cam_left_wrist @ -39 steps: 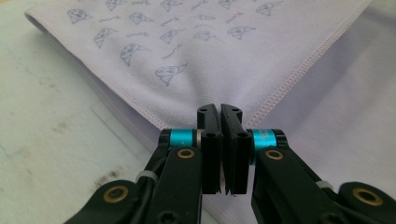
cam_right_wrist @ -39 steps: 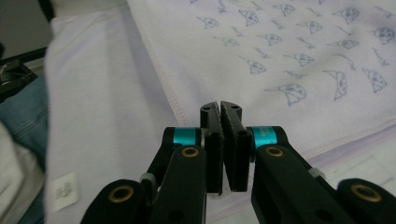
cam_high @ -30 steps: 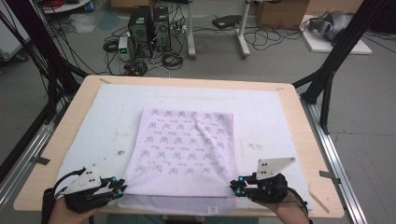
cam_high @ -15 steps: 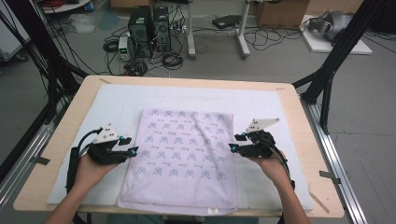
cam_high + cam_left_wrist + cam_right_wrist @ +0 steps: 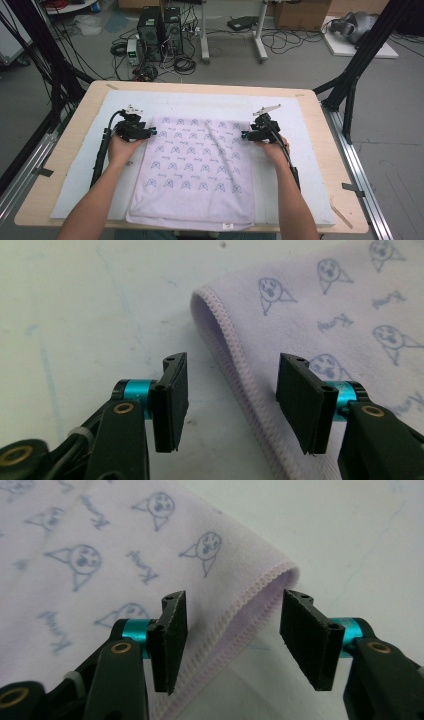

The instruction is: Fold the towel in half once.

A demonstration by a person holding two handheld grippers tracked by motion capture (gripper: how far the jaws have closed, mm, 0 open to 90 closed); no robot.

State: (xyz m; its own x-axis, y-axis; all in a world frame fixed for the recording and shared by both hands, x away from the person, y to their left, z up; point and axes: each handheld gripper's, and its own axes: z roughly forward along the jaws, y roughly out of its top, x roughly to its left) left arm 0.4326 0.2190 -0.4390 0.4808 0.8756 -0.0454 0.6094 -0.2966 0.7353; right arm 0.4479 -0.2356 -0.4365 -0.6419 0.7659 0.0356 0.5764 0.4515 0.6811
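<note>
A lavender towel (image 5: 195, 165) printed with small blue faces lies flat on a white mat (image 5: 300, 130). My left gripper (image 5: 152, 133) is at the towel's far left corner and my right gripper (image 5: 245, 135) is at its far right corner. In the left gripper view the stitched towel (image 5: 320, 300) edge runs between the jaws of the left gripper (image 5: 230, 400), and the pads (image 5: 172, 400) stand clear of it. In the right gripper view the hem of the towel (image 5: 100, 545) lies between the jaws of the right gripper (image 5: 232, 640), untouched. Both pairs of jaws have just been opening.
The mat covers most of a wooden table (image 5: 75, 125). Bare mat lies left, right and beyond the towel. Black frame legs (image 5: 350, 85) stand at the table's far corners, with computers and cables (image 5: 160, 35) on the floor behind.
Both hands have moved from the towel's near corners up along its sides to its far corners. The jaws stand wider apart. The towel has not shifted.
</note>
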